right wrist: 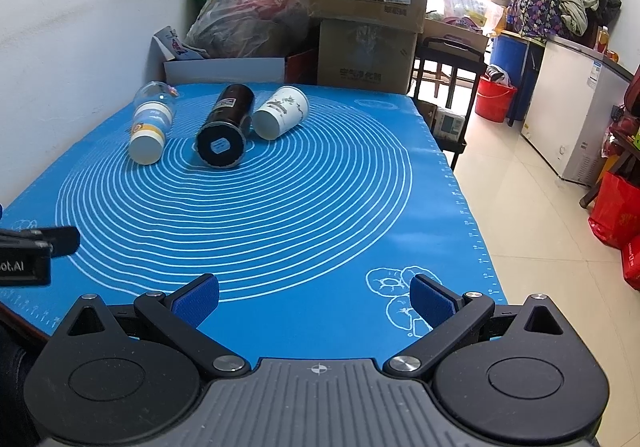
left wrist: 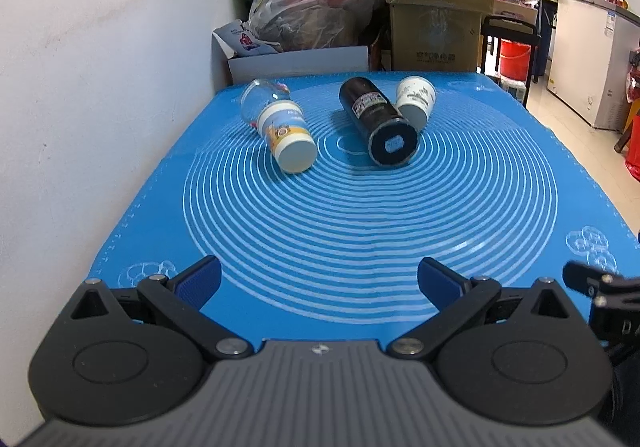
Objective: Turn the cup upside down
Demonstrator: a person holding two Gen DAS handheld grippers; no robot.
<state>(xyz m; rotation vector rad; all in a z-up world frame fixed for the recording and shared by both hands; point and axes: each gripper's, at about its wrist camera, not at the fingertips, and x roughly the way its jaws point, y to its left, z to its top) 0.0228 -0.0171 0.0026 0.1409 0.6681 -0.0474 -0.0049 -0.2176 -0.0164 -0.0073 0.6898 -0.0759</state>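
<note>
Both claws spread wide, empty: left gripper (left wrist: 319, 281), right gripper (right wrist: 315, 297), over near edge of blue mat (right wrist: 320, 215). Paper cup (right wrist: 281, 111) lies on side, touching black canister (right wrist: 226, 127), far from claws. Approach step; next: reach, grasp cup wall, invert.

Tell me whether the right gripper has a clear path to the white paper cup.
Probably yes. The right gripper is open, and bare blue mat lies between it and the white paper cup, which lies on its side against the black cup.
</note>
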